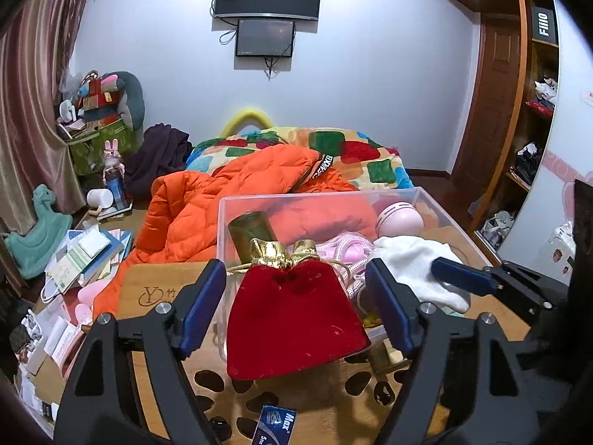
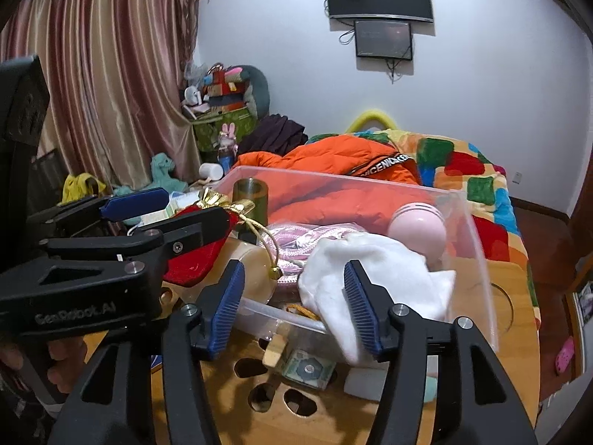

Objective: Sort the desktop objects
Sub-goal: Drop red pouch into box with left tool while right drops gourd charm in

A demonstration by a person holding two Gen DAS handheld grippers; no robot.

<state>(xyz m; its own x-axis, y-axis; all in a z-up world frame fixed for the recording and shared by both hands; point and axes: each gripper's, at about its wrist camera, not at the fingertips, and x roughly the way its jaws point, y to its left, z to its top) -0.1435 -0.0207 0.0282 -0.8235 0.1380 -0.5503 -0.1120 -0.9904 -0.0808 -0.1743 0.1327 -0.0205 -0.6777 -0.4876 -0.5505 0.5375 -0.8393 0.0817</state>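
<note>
A clear plastic box [image 1: 222, 222] stands on the wooden table [image 1: 155, 282]. It holds a pink round gadget [image 1: 398, 220], a pink cord [image 1: 352, 252], a green-gold cylinder [image 1: 252, 231] and a white cloth [image 1: 411, 263]. A red velvet pouch [image 1: 292, 319] with a gold top hangs over the box's near rim, between the fingers of my open left gripper [image 1: 296, 311]. My right gripper [image 2: 294, 307] is open, with the white cloth [image 2: 374, 274] draped over the box rim [image 2: 478, 230] between its fingers. The pouch [image 2: 192, 256] shows behind the left gripper in the right wrist view.
A blue "Max" packet [image 1: 276, 422] lies on the table near me. A banknote [image 2: 305, 369], a wooden clip [image 2: 276, 350] and a pale block [image 2: 365, 380] lie by the box. Behind are an orange jacket [image 1: 207, 207] and a bed; papers and boxes [image 1: 78, 256] clutter the left.
</note>
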